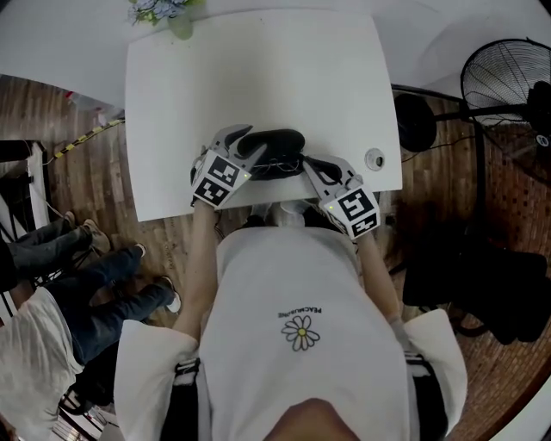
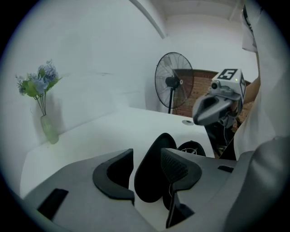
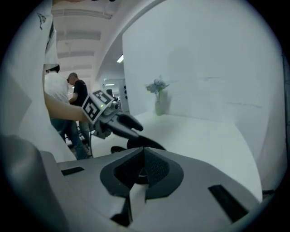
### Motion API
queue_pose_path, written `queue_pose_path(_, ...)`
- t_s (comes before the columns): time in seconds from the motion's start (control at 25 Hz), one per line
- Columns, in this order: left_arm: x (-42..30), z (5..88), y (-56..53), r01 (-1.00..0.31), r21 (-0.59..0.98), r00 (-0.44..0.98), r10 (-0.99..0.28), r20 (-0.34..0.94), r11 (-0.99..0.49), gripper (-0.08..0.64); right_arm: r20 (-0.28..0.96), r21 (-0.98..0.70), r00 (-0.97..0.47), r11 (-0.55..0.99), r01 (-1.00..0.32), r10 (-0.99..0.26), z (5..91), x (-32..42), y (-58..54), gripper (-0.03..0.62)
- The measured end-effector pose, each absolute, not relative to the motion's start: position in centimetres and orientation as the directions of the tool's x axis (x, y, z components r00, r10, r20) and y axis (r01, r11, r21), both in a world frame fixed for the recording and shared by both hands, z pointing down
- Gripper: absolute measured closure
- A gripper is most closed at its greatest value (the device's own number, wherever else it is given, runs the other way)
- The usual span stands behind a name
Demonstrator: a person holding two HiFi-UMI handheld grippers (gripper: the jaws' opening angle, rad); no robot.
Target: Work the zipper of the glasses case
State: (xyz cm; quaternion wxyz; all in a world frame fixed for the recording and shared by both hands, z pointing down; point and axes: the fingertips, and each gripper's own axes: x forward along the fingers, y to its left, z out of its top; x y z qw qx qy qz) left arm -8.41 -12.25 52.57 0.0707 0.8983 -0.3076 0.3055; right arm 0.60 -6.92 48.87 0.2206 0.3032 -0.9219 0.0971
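Note:
A black glasses case [image 1: 277, 140] lies near the front edge of the white table [image 1: 258, 77], just in front of me. In the left gripper view its black shell [image 2: 154, 179] stands up between the jaws, with a second half [image 2: 192, 148] behind it. My left gripper [image 1: 244, 141] is at the case's left end, open, jaws on either side of the shell [image 2: 147, 156]. My right gripper [image 1: 308, 163] is at the case's right end, with its jaws shut [image 3: 142, 152]. Whether it pinches anything is hidden. The case [image 3: 152, 144] shows just beyond the right gripper's tips.
A vase of flowers [image 1: 176, 17] stands at the table's far edge. A round grommet [image 1: 374, 158] sits near the right edge. A standing fan [image 1: 504, 82] and dark bags [image 1: 482, 284] are on the floor at right. Seated people's legs [image 1: 77, 258] are at left.

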Motion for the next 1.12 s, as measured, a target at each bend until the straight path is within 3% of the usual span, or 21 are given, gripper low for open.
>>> queue_pose_path(0.24,-7.7,52.4,-13.2,-0.554,0.016,0.681,-0.441,0.584,-0.833,0.363,0.591,-0.106,-0.729,0.863,-0.494,-0.345,53.5,-1.3,-3.1,0.584)
queue_pose_path(0.44,-6.3,52.2,-12.8,-0.502,0.125,0.748,-0.357,0.559,-0.856,0.278,0.64,-0.131,-0.715,0.878,-0.461,-0.28,55.7,-2.0,-1.1,0.584)
queue_pose_path(1.12,-4.1,52.3,-9.1,-0.365,0.158,0.763,-0.197,0.616,-0.918,0.252,0.644,-0.178,-0.711,0.848,-0.499,-0.283,56.9,-3.9,-3.0,0.584)
